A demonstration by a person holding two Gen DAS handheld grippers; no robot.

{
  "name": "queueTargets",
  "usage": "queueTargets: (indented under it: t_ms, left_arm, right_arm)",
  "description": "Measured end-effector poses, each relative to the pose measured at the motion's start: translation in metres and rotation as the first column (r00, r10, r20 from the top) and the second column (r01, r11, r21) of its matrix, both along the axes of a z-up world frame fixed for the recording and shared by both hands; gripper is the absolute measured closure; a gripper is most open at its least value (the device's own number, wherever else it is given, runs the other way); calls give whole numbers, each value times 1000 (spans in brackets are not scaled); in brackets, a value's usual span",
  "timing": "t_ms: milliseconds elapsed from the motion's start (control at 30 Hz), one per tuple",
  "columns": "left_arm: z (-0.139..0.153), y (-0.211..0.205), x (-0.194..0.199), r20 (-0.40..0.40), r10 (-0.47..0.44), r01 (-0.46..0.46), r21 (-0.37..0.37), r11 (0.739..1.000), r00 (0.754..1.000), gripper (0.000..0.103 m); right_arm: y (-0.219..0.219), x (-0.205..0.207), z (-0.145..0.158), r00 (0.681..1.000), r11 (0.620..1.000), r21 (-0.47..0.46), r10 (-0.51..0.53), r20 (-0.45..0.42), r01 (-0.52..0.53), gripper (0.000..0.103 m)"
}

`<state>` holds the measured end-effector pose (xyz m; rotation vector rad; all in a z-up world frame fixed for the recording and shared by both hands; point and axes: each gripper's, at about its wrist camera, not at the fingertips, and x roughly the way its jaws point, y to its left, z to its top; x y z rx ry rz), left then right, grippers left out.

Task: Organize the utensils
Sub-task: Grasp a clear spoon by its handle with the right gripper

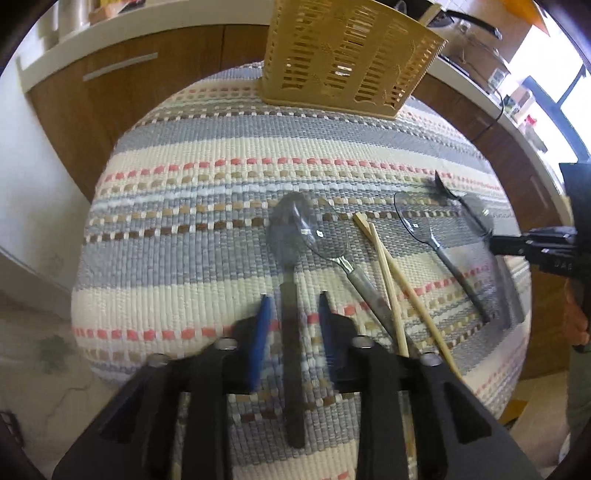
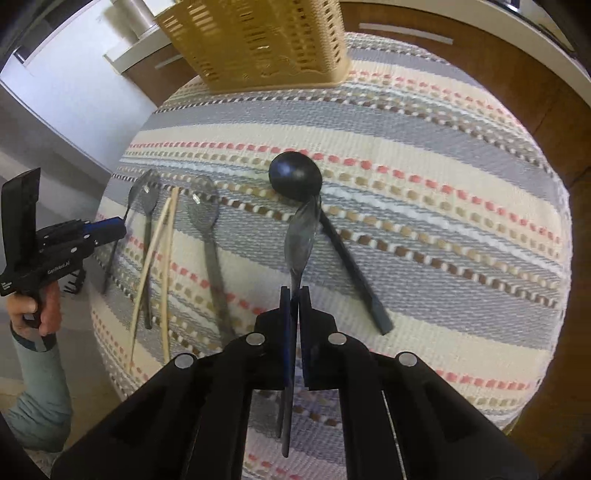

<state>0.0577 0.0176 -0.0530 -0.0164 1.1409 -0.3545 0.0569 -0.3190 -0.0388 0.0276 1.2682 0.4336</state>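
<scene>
A tan slotted utensil basket [image 1: 351,59] [image 2: 258,40] stands at the far edge of the striped woven mat [image 1: 207,170] [image 2: 424,206]. My left gripper [image 1: 295,317] is open; a grey spoon [image 1: 291,225] lies with its handle between the blue pads, and neither pad touches it. To its right lie a clear spoon [image 1: 328,236], two chopsticks [image 1: 391,280] and another clear spoon [image 1: 413,221]. My right gripper [image 2: 295,295] is shut on the handle of a translucent grey spoon [image 2: 303,236], which it holds above the mat. A black ladle [image 2: 295,175] lies just beyond that spoon.
Wooden cabinet fronts [image 1: 110,92] under a white counter ring the mat. A pot with a black handle [image 1: 476,26] sits on the counter at the back right. A hand and grey sleeve [image 2: 37,306] hold the left gripper [image 2: 114,226] at the mat's left edge.
</scene>
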Motion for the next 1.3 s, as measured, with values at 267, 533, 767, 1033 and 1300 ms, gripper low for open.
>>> queueTargets:
  t_ms: [267, 533, 767, 1033, 1300]
  left_arm:
    - [-2, -25, 11, 34, -41, 37, 110, 993, 999, 87]
    - [-4, -20, 14, 38, -32, 29, 67, 997, 999, 93]
    - [-4, -23, 12, 18, -54, 53, 74, 996, 998, 90]
    - [-3, -26, 17, -36, -113, 116, 68, 991, 993, 81]
    - [-3, -36, 19, -22, -127, 129, 158, 979, 992, 95]
  right_arm:
    - [-16, -4, 2, 999, 998, -40, -38, 25, 39, 97]
    - [-16, -7, 1, 999, 996, -72, -40, 34, 42, 97]
    - [26, -10, 12, 998, 999, -29, 43, 53, -42, 65]
    - [94, 11, -2, 988, 986, -63, 152, 15, -151, 64]
    - [130, 22, -15, 982, 964, -188, 190, -22, -191, 80]
